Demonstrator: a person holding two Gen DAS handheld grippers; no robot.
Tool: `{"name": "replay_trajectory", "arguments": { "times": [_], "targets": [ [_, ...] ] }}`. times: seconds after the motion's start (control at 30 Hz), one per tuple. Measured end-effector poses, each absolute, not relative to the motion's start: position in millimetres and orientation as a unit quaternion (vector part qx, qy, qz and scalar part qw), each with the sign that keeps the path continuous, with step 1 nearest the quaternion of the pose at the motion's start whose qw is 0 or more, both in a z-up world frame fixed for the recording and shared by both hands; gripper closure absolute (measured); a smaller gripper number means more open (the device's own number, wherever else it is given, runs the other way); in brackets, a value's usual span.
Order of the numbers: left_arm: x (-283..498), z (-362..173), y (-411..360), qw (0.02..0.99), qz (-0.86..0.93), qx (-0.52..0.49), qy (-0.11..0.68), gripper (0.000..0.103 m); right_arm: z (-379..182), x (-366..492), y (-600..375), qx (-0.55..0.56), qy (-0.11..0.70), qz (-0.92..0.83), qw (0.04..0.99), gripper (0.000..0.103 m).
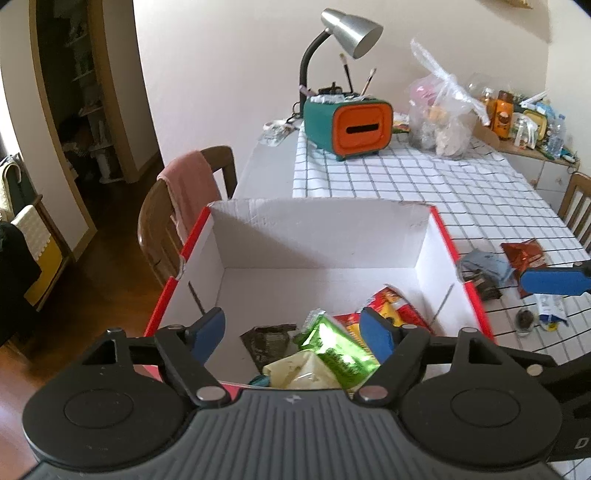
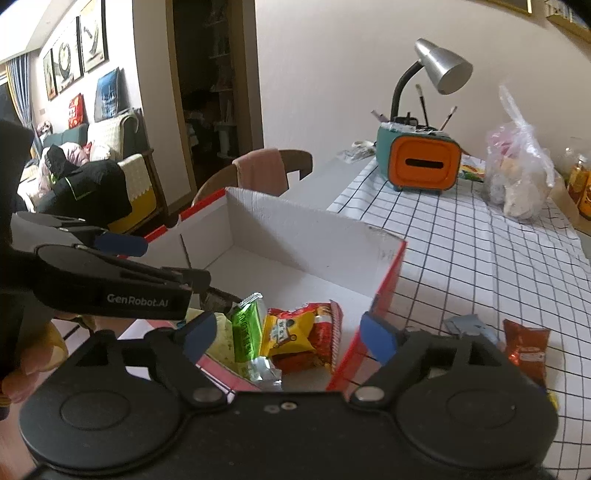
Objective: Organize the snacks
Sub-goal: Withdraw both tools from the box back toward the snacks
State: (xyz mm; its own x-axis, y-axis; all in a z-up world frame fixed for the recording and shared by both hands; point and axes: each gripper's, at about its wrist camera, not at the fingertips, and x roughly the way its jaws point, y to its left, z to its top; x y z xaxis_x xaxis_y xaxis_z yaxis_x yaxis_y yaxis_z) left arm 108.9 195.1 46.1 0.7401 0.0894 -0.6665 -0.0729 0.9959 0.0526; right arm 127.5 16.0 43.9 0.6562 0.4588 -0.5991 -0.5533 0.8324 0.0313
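A cardboard box (image 1: 317, 236), red outside and white inside, stands at the table's left edge. In it lie a green packet (image 1: 338, 350), a pale yellow packet (image 1: 299, 373), a red and yellow packet (image 1: 391, 306) and a dark packet (image 1: 269, 339). My left gripper (image 1: 291, 328) hangs open over the box's near end, with nothing between its blue pads. My right gripper (image 2: 288, 334) is open too, above the green packet (image 2: 247, 328) and a yellow packet (image 2: 288, 332), astride the box's right wall (image 2: 384, 288). A red-brown packet (image 2: 526, 350) and a blue-grey packet (image 2: 469, 325) lie on the cloth right of the box.
A checked tablecloth (image 1: 424, 184) covers the table. At its far end stand a teal and orange box (image 1: 347, 123) with brushes, a silver desk lamp (image 1: 351, 31) and a full clear plastic bag (image 1: 443, 118). A wooden chair (image 1: 184, 206) with a pink cloth stands left of the box.
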Motion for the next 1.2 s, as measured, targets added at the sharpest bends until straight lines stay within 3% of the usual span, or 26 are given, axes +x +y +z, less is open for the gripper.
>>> {"name": "replay_trajectory", "arguments": {
  "times": [0.33,0.7,1.2],
  "targets": [
    [95.4,61.2,152.4,0.942,0.008,0.009,0.336,0.018,55.5,111.9,-34.2,-0.055,0.285,0.267,0.919,0.003],
    [99.3,57.6,83.0,0.94,-0.045,0.008,0.338,0.017,49.2,106.8,-120.1,-0.032,0.283,0.223,0.932,0.001],
    [126.0,13.1,-21.9,0.921,-0.102,0.032,0.375,0.017,15.9,119.8,-218.5,-0.019,0.306,0.153,0.94,0.001]
  ]
}}
